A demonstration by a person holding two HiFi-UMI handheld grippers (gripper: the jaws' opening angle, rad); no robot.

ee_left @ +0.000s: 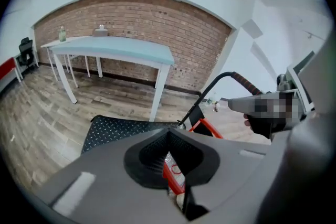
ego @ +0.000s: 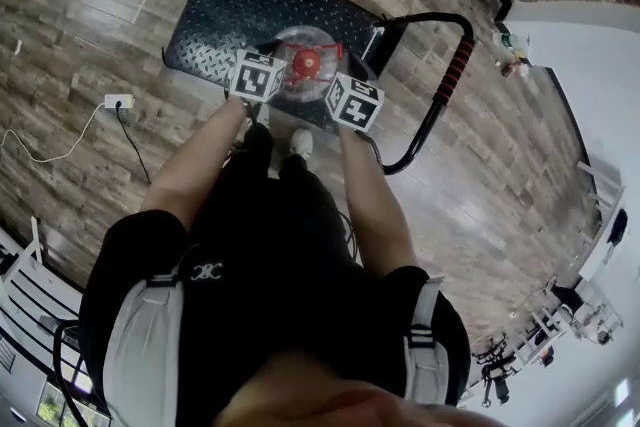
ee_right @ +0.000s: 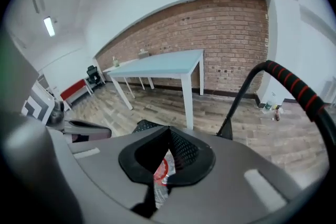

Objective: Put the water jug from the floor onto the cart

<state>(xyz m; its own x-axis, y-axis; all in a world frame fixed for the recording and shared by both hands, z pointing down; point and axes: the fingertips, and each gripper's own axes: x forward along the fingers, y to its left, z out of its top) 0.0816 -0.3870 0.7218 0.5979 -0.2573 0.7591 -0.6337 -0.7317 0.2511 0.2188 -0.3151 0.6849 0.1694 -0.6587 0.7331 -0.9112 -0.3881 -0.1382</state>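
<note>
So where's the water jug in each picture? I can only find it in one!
Head view: the water jug is in the upper middle, with its red cap facing up.
Left gripper view: only a red and clear sliver of the jug shows, low in the middle, past the jaws.
Right gripper view: again a sliver, low in the middle.
Shared landmark: the cart handle with its striped grip.

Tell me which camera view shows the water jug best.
The head view: the water jug's red cap and clear rounded shoulders show from above, against the deck of the black cart. The left and right gripper views each show only a sliver of red and clear plastic between their jaws.
</note>
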